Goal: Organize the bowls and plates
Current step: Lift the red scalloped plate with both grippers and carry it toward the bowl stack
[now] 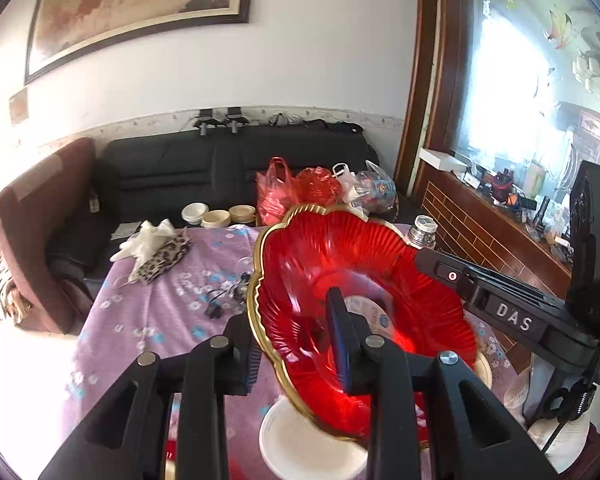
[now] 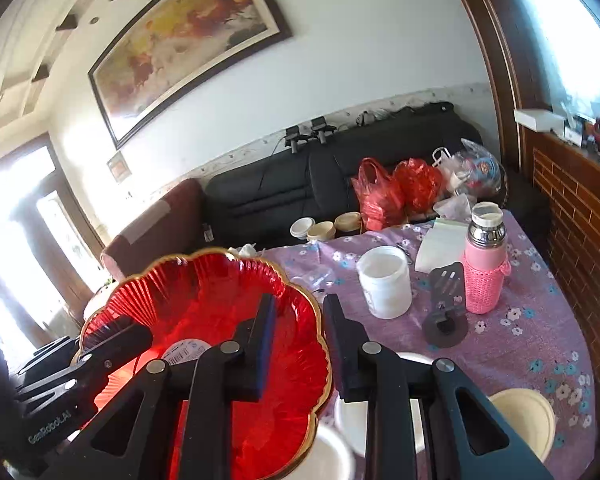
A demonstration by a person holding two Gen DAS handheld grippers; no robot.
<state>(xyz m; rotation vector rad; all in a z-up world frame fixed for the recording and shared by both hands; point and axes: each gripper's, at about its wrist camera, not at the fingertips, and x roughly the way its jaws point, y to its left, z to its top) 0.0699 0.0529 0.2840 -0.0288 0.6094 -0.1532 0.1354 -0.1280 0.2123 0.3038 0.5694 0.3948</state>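
Two grippers [image 1: 296, 344] [image 2: 300, 344] each pinch the red bowl's [image 1: 360, 280] rim, tilted over white bowls [image 1: 300, 448]; uneven pulls could slip or crack it.

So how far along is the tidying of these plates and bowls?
Nothing looks finished yet. In hand: the red plate, lifted and tilted, its rim between the fingers of both the left hand-held gripper and right hand-held gripper. Left: white bowls near the camera, and three small bowls at the table's far edge.
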